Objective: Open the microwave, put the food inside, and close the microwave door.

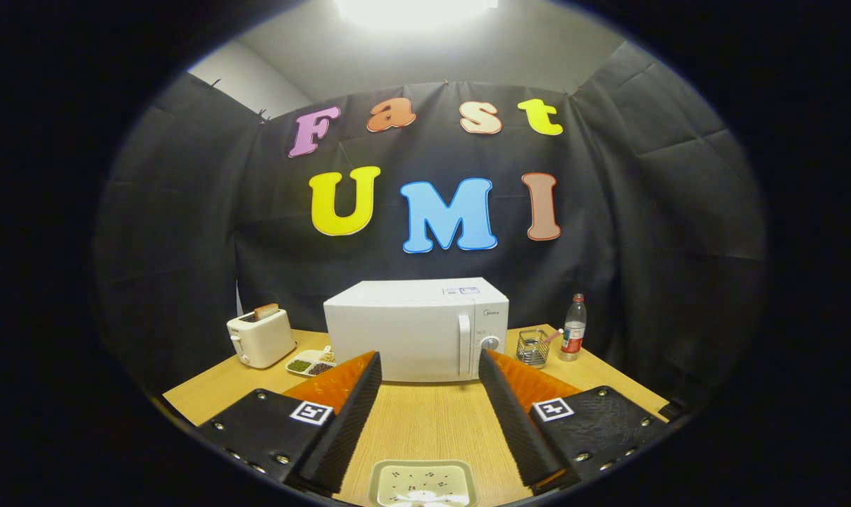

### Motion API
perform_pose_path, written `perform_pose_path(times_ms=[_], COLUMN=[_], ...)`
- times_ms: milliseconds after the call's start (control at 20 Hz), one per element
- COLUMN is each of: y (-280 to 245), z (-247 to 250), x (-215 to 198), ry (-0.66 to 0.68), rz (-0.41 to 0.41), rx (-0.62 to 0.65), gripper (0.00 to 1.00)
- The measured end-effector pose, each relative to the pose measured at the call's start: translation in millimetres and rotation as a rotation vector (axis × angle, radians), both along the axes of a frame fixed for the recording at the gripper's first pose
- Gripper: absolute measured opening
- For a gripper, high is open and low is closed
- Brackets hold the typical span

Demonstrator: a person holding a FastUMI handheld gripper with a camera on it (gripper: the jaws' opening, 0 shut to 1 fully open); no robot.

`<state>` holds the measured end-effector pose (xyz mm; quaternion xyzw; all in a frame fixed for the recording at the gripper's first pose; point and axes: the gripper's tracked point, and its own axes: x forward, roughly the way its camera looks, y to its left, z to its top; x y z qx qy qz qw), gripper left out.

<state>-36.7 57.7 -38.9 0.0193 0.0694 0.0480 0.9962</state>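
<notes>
Your claw is wide open with nothing in it, fingers spread over the wooden worktop. The microwave sits straight ahead, just beyond the fingertips, door shut, with its handle and dial on its right side. Nearer to you than the microwave, between the finger bases, there's a pale square plate, and I can't tell what's on it. Left of the microwave you've got a small divided dish of beans and, further left, a white toaster with a slice of bread sticking up. Right of the microwave stands a clear glass, then a plastic bottle. Nothing blocks the microwave's front. Black cloth walls close the booth in, bright light overhead.
</notes>
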Motion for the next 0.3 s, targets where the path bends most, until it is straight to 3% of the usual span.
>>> perform_pose_path(times_ms=[100, 300], y=[-1, 6], z=[6, 17], x=[-5, -4], ry=[-0.012, -0.028], rz=[-0.008, 0.008], rx=[-0.007, 0.016], gripper=[0.95, 0.95])
